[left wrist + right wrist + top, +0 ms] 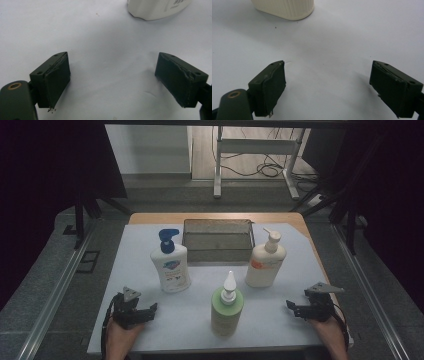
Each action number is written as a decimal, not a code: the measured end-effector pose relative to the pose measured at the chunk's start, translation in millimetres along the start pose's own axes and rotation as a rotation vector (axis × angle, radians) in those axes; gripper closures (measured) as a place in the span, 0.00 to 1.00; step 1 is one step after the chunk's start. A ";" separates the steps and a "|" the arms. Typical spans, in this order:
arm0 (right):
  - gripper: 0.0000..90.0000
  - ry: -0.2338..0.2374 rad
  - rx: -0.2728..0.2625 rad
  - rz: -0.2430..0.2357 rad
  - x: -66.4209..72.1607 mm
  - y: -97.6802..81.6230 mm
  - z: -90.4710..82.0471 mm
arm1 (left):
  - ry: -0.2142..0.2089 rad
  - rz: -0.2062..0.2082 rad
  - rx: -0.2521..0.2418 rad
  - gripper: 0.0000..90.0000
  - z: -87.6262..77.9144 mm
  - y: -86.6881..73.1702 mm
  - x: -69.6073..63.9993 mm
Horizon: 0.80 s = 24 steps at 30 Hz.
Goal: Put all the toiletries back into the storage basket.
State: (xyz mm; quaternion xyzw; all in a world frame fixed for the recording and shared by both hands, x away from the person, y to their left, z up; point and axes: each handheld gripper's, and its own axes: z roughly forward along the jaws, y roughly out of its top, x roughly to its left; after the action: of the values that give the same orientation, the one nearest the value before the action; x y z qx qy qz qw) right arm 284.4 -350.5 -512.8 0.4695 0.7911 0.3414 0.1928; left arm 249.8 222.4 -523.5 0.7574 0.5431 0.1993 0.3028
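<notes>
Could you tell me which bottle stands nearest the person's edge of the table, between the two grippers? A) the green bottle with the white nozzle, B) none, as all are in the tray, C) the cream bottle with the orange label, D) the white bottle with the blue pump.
A: in the high view the green bottle stands in front, the blue-pump bottle and cream bottle behind it by the empty tray.

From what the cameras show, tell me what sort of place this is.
Probably a lab or workshop data-recording station: a table under a white sheet holding three pump bottles and a metal basket, black curtains at both sides, and loose cables on the floor behind.
</notes>
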 end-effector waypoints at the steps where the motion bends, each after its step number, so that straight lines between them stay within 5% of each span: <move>1: 0.15 0.000 0.000 0.000 0.0 0.0 0.0 | 0.000 0.000 0.000 0.14 0.0 0.0 0.0; 24: 0.15 0.039 -0.021 0.002 7.0 11.6 -0.3 | 0.001 0.000 -0.001 0.14 0.1 -0.1 -0.1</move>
State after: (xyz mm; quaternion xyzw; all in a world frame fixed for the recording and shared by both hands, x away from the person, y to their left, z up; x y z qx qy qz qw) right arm 288.0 -340.7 -504.1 0.4613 0.7907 0.3590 0.1819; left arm 249.7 222.3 -523.6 0.7572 0.5430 0.2001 0.3030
